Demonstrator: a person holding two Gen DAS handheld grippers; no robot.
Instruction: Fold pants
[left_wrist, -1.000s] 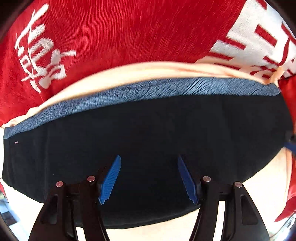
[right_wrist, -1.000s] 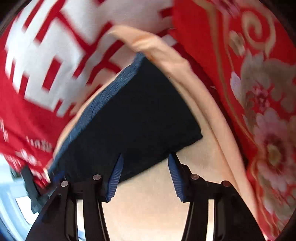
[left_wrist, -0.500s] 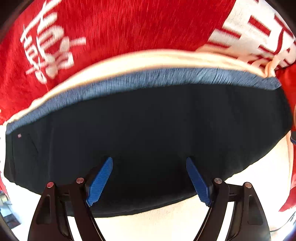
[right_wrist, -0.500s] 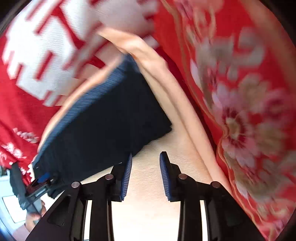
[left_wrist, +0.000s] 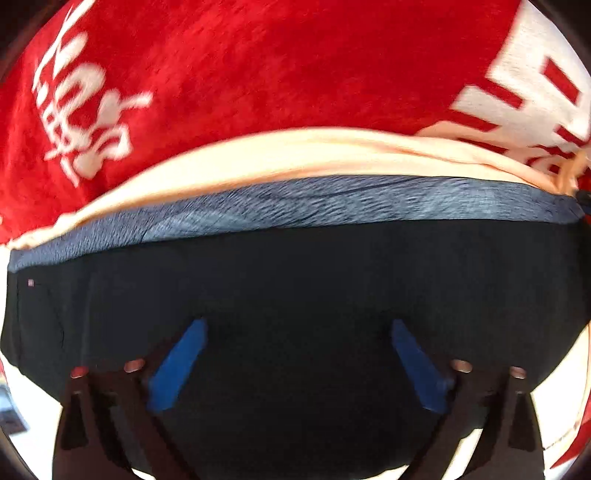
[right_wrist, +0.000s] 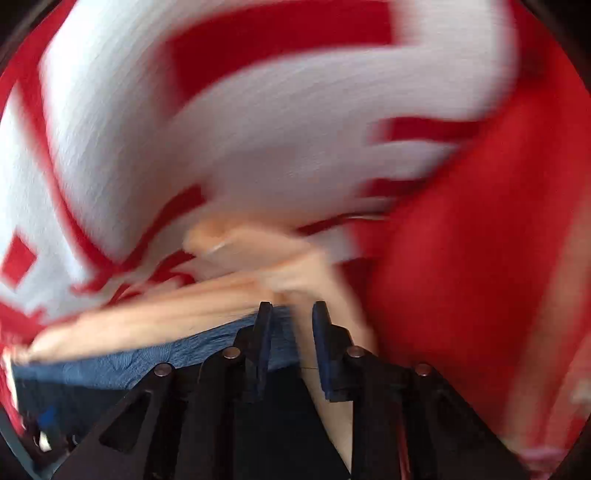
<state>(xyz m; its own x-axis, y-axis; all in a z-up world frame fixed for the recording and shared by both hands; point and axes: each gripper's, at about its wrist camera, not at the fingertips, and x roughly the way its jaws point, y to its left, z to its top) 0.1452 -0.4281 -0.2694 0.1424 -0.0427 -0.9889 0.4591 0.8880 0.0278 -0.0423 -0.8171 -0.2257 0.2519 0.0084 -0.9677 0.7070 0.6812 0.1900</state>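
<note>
The folded black pants with a blue-grey waistband lie flat on a cream sheet. My left gripper hovers over the near part of the pants, jaws wide apart and empty. In the blurred right wrist view, my right gripper sits at the far right corner of the pants, at the waistband's end. Its jaws stand narrowly apart and straddle the pants' edge; the frame is too blurred to show whether they pinch the cloth.
A red blanket with white lettering lies beyond the cream sheet and fills the far side in both views. Bunched cream cloth lies just past the right gripper's tips.
The left gripper's jaws opened wider and it sank toward the pants. The right gripper swung from the near right corner to the far right corner, its jaws narrowing.
</note>
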